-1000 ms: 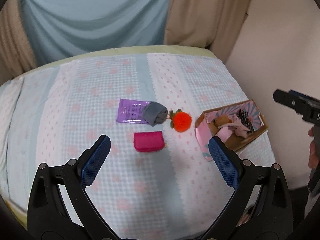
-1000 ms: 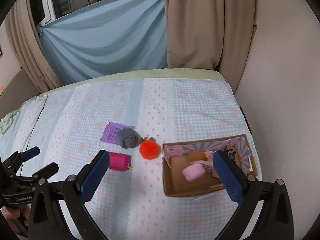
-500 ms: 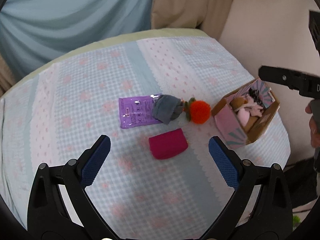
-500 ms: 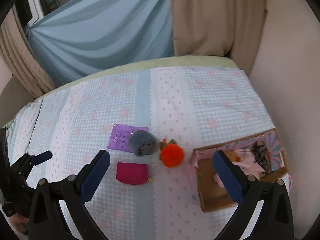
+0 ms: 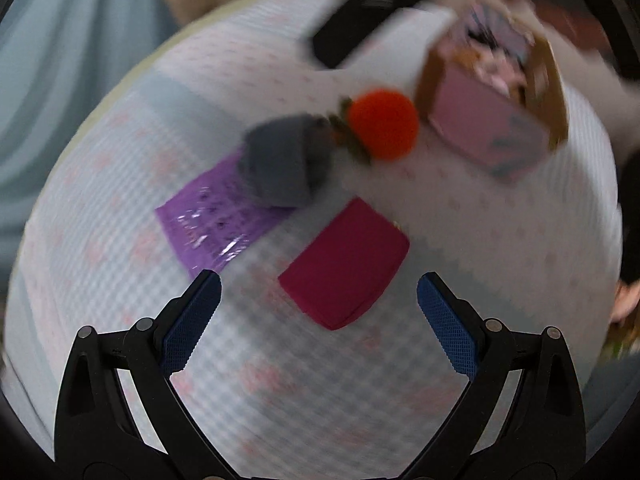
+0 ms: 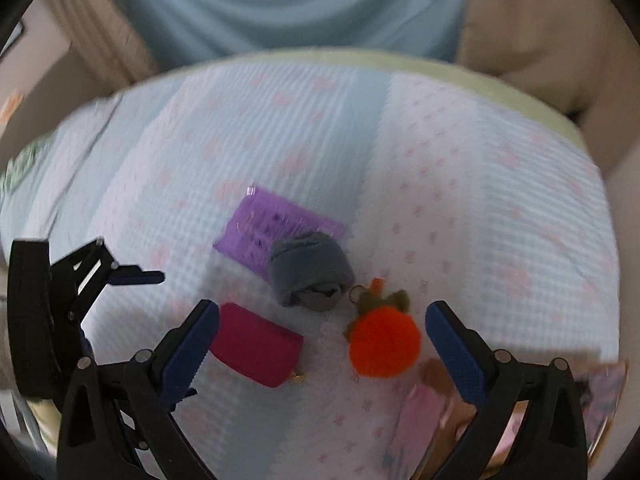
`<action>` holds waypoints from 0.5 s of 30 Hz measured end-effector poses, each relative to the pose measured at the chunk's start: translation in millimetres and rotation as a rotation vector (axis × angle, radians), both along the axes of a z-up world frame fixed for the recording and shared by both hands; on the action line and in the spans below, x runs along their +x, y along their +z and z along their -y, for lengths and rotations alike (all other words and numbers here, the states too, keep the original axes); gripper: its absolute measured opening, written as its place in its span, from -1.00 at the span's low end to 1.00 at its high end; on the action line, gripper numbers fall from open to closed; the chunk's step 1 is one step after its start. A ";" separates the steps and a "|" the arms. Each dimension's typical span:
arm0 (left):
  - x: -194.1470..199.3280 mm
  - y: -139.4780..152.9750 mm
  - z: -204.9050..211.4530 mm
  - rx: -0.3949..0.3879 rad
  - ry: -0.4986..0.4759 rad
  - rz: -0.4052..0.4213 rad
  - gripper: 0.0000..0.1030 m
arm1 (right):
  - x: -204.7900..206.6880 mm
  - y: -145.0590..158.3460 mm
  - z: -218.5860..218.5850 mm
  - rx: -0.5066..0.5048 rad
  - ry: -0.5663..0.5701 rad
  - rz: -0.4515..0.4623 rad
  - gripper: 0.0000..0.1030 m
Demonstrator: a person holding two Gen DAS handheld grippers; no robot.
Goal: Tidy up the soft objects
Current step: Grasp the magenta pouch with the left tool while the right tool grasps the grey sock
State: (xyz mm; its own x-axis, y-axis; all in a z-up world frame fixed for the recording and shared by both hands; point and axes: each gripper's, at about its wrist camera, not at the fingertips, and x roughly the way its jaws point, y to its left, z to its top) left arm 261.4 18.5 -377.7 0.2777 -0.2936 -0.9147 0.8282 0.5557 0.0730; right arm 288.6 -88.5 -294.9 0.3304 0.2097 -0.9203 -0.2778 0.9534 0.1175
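A magenta pouch [image 5: 345, 264] lies on the checked bedspread [image 5: 280, 380], just ahead of my open, empty left gripper [image 5: 319, 312]. Beyond it sit a rolled grey sock [image 5: 286, 162] on a purple packet [image 5: 212, 216] and an orange pom-pom [image 5: 383, 123]. A cardboard box [image 5: 496, 92] holding soft items stands at the upper right. In the right wrist view my open, empty right gripper [image 6: 320, 344] hovers near the pom-pom [image 6: 384, 346], the sock [image 6: 310, 274], the pouch [image 6: 256, 344] and the packet [image 6: 264, 232]; the box [image 6: 500, 420] is at the lower right. Both views are blurred.
The left gripper [image 6: 136, 278] shows at the left of the right wrist view. A dark part of the right gripper [image 5: 376, 8] crosses the top of the left wrist view. Blue and beige curtains [image 6: 280, 0] hang behind the bed. The bed's edge [image 6: 520, 96] curves at the back.
Both grippers have dropped closer to the bed and its objects. The left view has swung, so the pouch now lies between its fingers. The right view has shifted left; the box is at its edge.
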 end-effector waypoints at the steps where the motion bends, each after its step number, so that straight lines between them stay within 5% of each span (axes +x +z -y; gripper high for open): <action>1: -0.5 -10.3 5.8 0.022 -0.041 -0.003 0.91 | 7.6 -9.2 -3.9 -0.009 0.030 -0.027 0.99; 15: -1.7 -91.6 58.4 0.198 -0.308 -0.062 0.91 | 71.0 -100.6 -39.7 -0.164 0.359 -0.194 0.97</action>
